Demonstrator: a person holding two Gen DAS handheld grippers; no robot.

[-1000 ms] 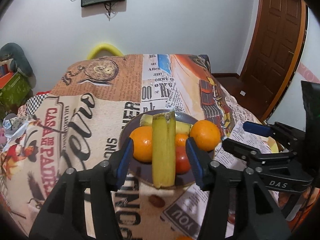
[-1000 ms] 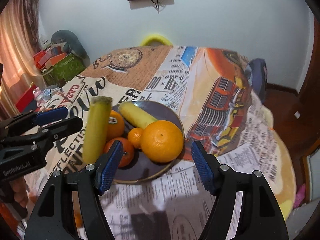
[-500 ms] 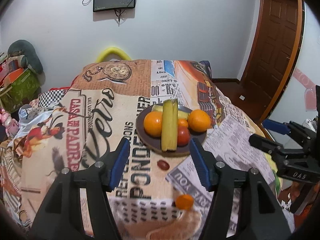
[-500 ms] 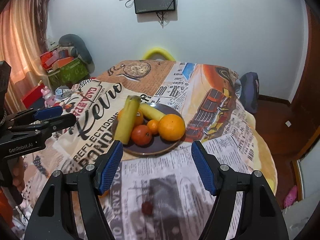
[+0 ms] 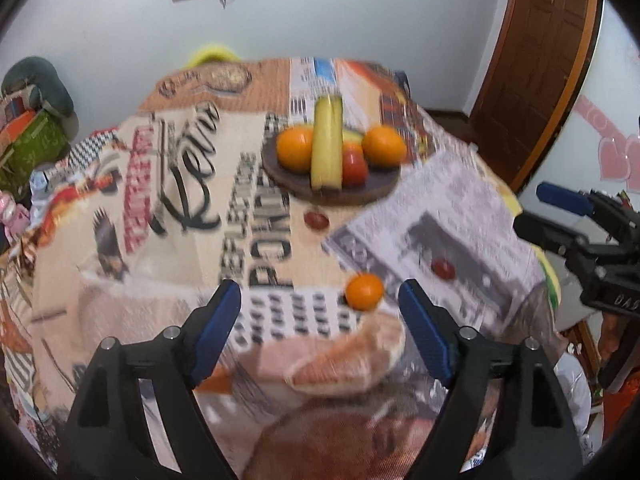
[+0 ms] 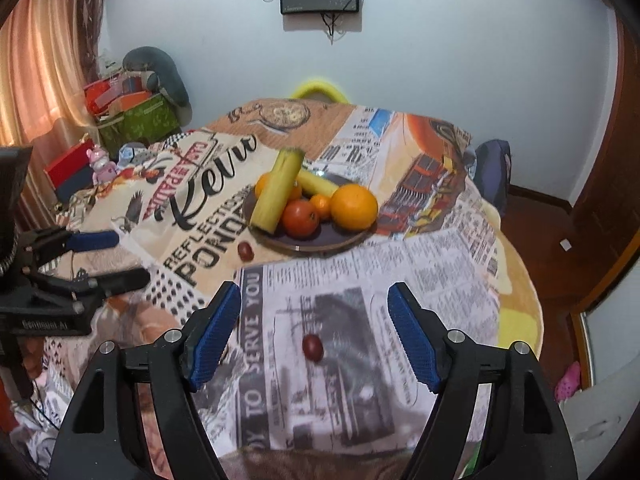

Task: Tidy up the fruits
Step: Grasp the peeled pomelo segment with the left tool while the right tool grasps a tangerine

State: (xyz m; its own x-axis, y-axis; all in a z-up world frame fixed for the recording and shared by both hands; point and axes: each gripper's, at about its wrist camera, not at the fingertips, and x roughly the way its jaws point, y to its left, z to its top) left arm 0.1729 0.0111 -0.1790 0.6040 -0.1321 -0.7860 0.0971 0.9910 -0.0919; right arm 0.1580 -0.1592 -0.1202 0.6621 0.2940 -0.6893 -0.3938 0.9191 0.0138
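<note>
On the printed tablecloth [image 6: 420, 264], a dark plate [image 6: 320, 242] near the middle of the tabletop holds two oranges, a tomato [image 6: 300, 218], a small mandarin and two bananas, one banana [image 6: 278, 190] propped across the pile. A loose mandarin [image 5: 364, 291] and two small red fruits [image 6: 312, 347] lie toward the near edge. The left gripper [image 5: 320, 328] and right gripper [image 6: 314, 334] both hover spread wide, holding nothing.

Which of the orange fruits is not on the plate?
The small orange fruit lies alone on the tablecloth, close before the left gripper. The other orange ones sit on the dark plate.
</note>
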